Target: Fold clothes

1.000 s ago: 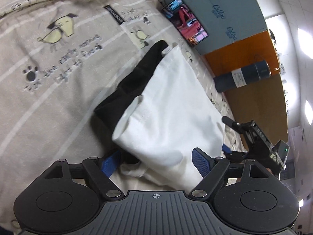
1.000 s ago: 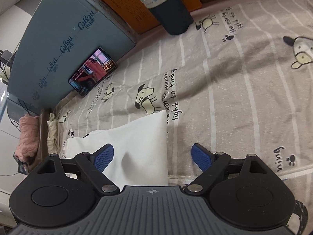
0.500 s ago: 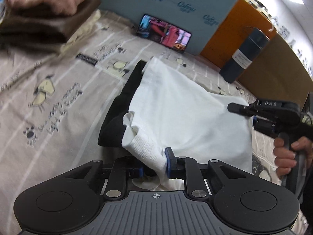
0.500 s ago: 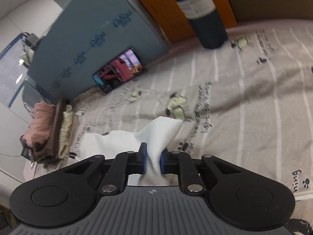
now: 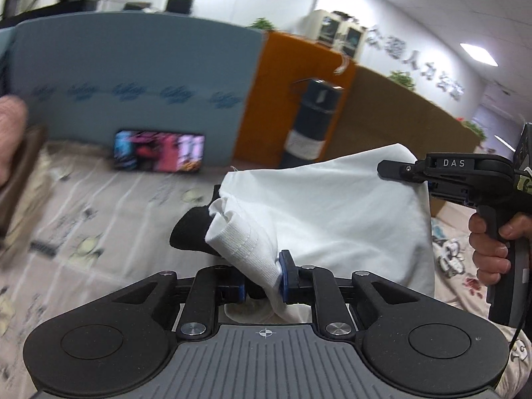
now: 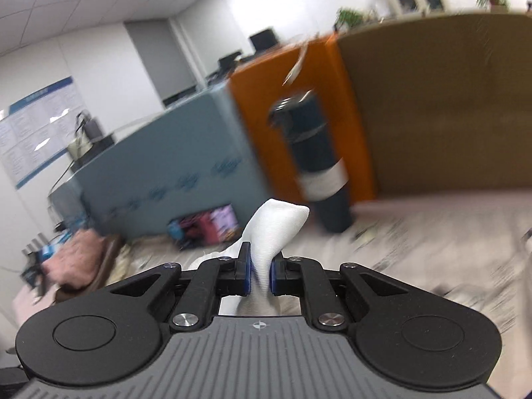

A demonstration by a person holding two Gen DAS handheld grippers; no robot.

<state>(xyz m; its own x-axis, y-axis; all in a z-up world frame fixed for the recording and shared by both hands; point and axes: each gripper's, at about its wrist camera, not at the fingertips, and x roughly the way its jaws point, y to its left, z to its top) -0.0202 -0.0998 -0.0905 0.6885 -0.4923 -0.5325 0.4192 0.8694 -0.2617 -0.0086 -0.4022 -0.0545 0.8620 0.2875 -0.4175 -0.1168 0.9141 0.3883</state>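
Observation:
A white garment (image 5: 319, 206) with a black part (image 5: 189, 232) hangs lifted above the printed bedsheet (image 5: 86, 219). My left gripper (image 5: 262, 279) is shut on its ribbed white edge. My right gripper (image 6: 259, 274) is shut on another corner of the white garment (image 6: 276, 229); it also shows in the left wrist view (image 5: 412, 169), pinching the cloth's far right corner, held by a hand (image 5: 492, 246).
A dark blue bottle (image 5: 312, 126) stands by an orange panel (image 5: 292, 99). A phone (image 5: 159, 149) leans on a blue-grey board (image 5: 133, 76). Folded pink and brown clothes (image 6: 79, 259) lie stacked at the left.
Both grippers closed on the white garment, then lifted it off the sheet. Both views have tilted up toward the room.

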